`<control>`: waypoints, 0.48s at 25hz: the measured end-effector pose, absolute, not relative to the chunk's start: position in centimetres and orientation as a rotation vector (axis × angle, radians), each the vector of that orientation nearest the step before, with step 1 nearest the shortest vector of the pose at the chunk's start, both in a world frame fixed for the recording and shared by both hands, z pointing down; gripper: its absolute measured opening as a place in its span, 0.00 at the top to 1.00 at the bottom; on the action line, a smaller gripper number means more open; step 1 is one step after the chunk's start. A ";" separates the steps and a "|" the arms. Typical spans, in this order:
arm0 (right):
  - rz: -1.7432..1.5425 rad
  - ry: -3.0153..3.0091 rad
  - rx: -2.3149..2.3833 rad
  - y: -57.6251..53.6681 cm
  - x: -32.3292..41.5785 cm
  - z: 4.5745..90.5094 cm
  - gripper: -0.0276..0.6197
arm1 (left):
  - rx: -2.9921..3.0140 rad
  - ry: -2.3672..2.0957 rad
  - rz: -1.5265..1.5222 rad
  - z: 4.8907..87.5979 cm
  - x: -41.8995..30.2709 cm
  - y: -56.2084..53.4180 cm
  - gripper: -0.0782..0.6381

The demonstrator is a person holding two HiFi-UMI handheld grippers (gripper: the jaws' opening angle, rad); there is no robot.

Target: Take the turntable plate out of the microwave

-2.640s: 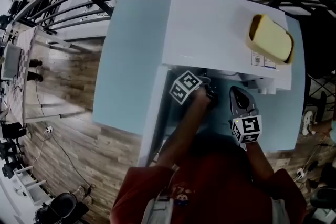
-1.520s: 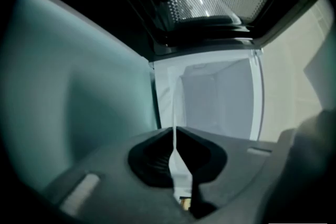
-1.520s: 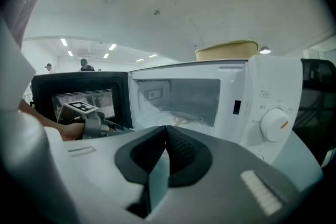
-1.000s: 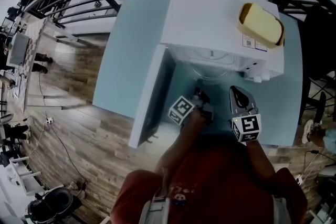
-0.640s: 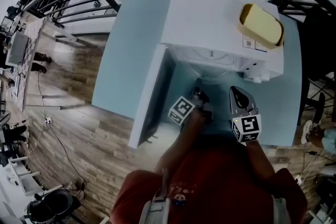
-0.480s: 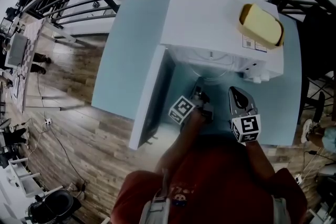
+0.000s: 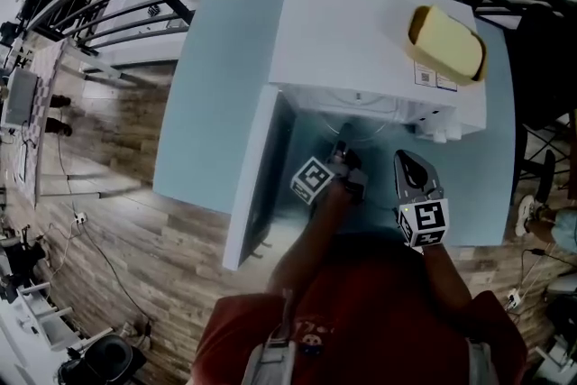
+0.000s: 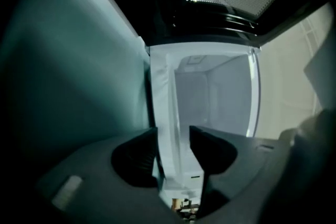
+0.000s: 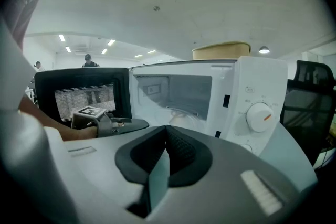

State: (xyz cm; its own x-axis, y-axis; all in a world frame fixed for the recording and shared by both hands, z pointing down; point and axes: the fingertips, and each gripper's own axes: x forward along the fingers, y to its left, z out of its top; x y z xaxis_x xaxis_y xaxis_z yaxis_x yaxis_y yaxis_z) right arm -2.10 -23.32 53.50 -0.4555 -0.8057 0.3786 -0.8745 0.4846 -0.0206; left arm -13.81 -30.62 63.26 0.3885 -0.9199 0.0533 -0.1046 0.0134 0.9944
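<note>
Turntable plate (image 9: 181,114) sits inside microwave (image 7: 361,32), ahead of left hand-held gripper (image 7: 341,149). Its jaws have just been opening, nothing between them. Right hand-held gripper (image 9: 165,134) closed, empty. Step: reach-in. Next: advance left, clamp plate rim.

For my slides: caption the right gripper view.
Right gripper, shut and empty, faces the open microwave; the glass plate sits inside.
</note>
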 end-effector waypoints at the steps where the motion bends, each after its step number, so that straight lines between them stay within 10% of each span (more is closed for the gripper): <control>1: 0.305 -2.413 1.416 -23.3 -2.1 53.6 0.96 | 1.423 -0.984 -0.840 63.3 -13.8 -30.9 0.63; 12: 0.305 -2.345 1.410 -23.0 -2.1 55.1 0.96 | 1.442 -0.886 -0.891 63.5 -12.7 -33.7 0.63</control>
